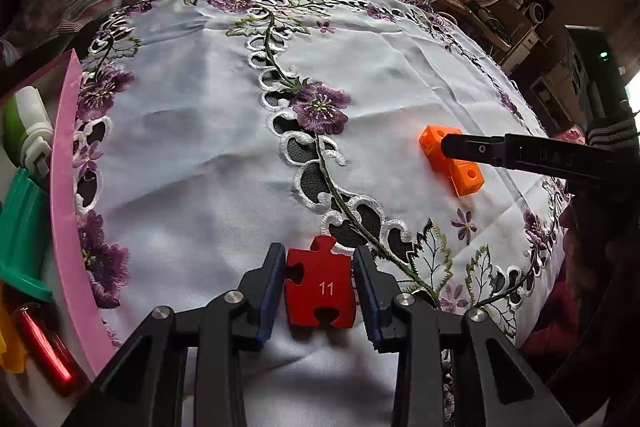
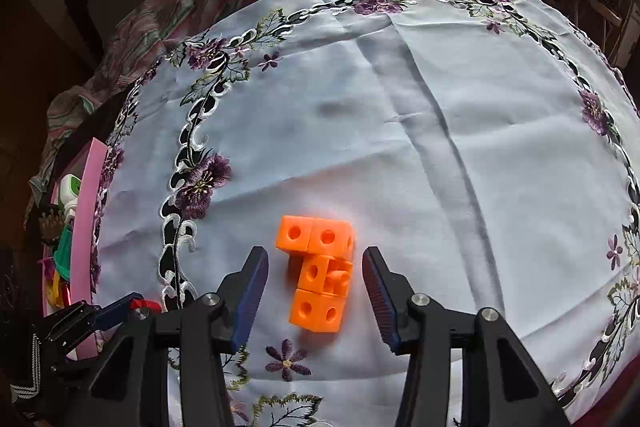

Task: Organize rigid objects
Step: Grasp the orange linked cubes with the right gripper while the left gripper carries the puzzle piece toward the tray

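Now we are straddling two pieces at once: our left hand-held gripper (image 1: 320, 287) is bracketing the red puzzle piece (image 1: 321, 291) — pads (image 1: 269, 291) just beside its edges, not visibly clamping — while our right hand-held gripper (image 2: 316, 291) is gaping wide around the orange linked cubes (image 2: 320, 271), both lying on the embroidered worktop cloth (image 2: 460, 147). Next, we judge, we are closing both, then carrying leftward to the pink tray (image 1: 66, 195), already crowded. Open cloth ahead — the tray rim needs clearing.
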